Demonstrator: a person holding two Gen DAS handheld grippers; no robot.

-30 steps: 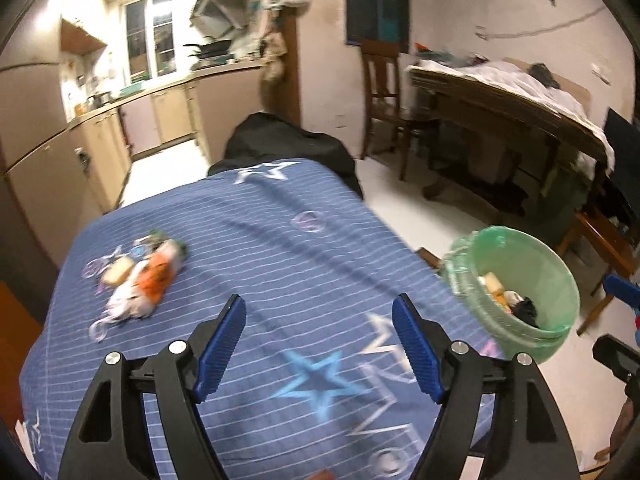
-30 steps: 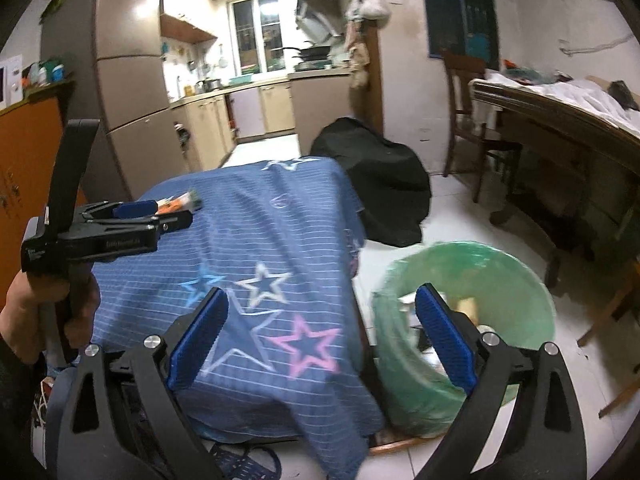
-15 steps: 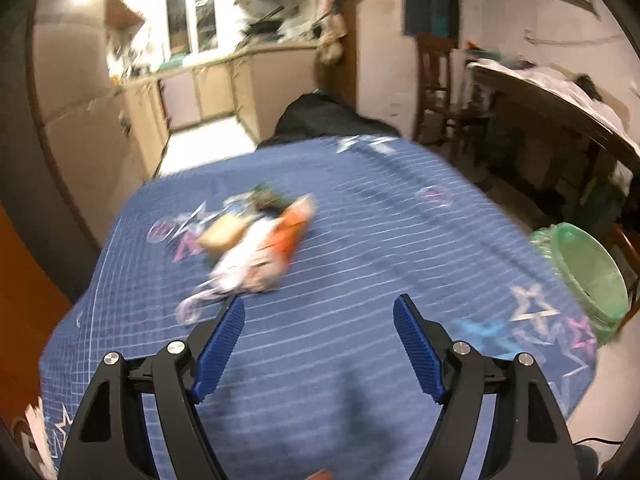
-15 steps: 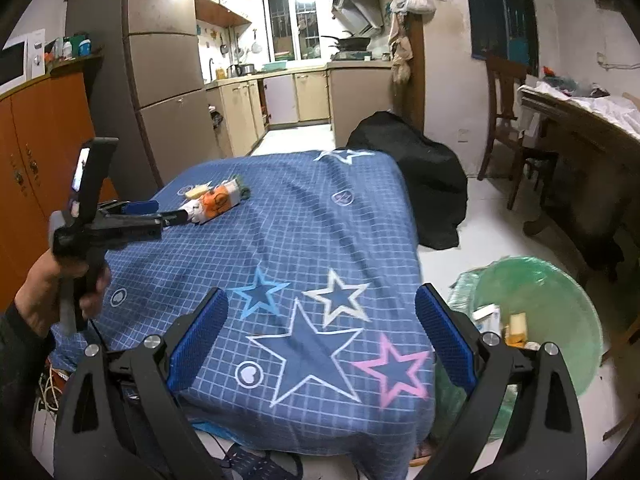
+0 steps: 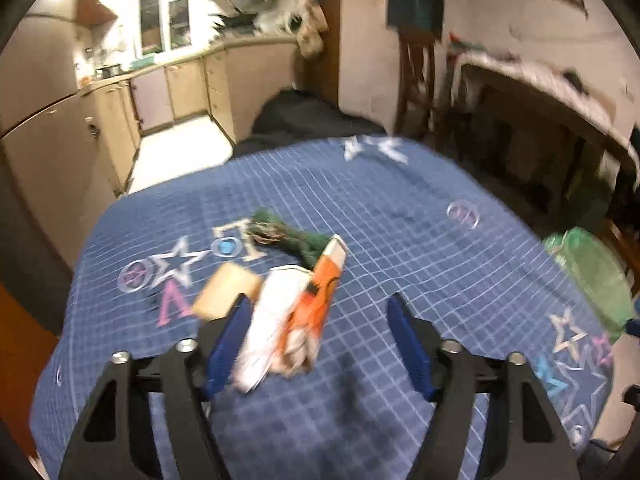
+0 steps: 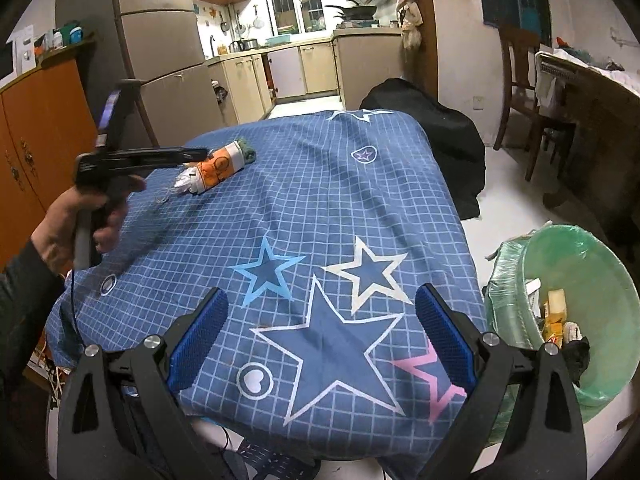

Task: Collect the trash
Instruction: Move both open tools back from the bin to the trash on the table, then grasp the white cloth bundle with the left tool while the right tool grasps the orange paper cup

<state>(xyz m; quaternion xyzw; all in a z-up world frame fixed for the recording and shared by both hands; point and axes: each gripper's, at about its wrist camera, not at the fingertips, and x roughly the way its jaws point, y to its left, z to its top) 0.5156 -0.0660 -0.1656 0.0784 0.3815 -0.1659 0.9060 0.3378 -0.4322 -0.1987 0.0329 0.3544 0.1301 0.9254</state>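
Left gripper (image 5: 320,340) over the blue star-patterned tablecloth (image 5: 400,220), with the pile of trash between its jaws. A second earlier the pile lies well off to the left and far from the blue pads; now the orange-and-white wrapper (image 5: 316,300) and the white paper (image 5: 268,328) beside it are framed by the jaws, the left pad just beside the white paper. The jaws have just been closing, yet a gap is seen on the right side, so the wrapper is not yet gripped. A tan piece (image 5: 224,290) and a green tuft (image 5: 292,236) lie just outside the jaws. The right gripper (image 6: 320,340) is held released and empty over the near table edge. The green-lined bin (image 6: 560,320), already holding scraps, stands on the floor to the right of the table. A pickup is judged imminent; carriage to the bin remains.
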